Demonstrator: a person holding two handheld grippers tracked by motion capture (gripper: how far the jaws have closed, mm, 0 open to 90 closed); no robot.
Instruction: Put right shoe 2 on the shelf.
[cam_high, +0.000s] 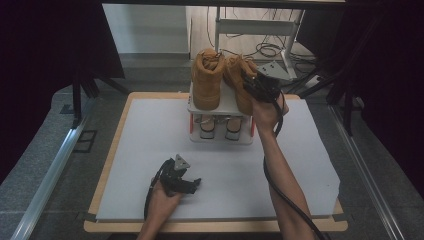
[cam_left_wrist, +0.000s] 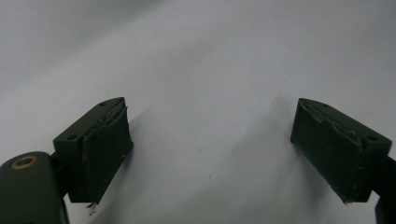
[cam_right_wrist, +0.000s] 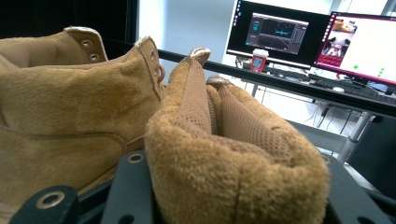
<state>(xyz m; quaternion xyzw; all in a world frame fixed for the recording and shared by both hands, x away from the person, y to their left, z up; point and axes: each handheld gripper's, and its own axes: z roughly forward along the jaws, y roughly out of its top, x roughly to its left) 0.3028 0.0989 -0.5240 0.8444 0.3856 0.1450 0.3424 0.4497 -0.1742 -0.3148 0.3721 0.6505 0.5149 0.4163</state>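
Note:
Two tan suede boots stand on top of a small white rack (cam_high: 226, 101) at the far middle of the table. My right gripper (cam_high: 249, 81) is shut on the padded collar of the right boot (cam_high: 239, 72), which sits beside the left boot (cam_high: 206, 80). In the right gripper view the collar of the right boot (cam_right_wrist: 224, 140) fills the gap between the jaws of the right gripper (cam_right_wrist: 236, 198), and the left boot (cam_right_wrist: 60, 116) stands close by. My left gripper (cam_high: 194, 184) rests low on the grey mat near the front edge. Its jaws stand wide apart over bare mat in the left gripper view (cam_left_wrist: 210, 149).
A grey mat (cam_high: 150, 145) covers the wooden table. The rack's lower shelf holds a pair of light shoes (cam_high: 207, 127). Beyond the table are a white desk frame (cam_high: 255, 27) and floor cables (cam_high: 267, 50). Two lit monitors (cam_right_wrist: 275, 32) stand on a desk behind the boots.

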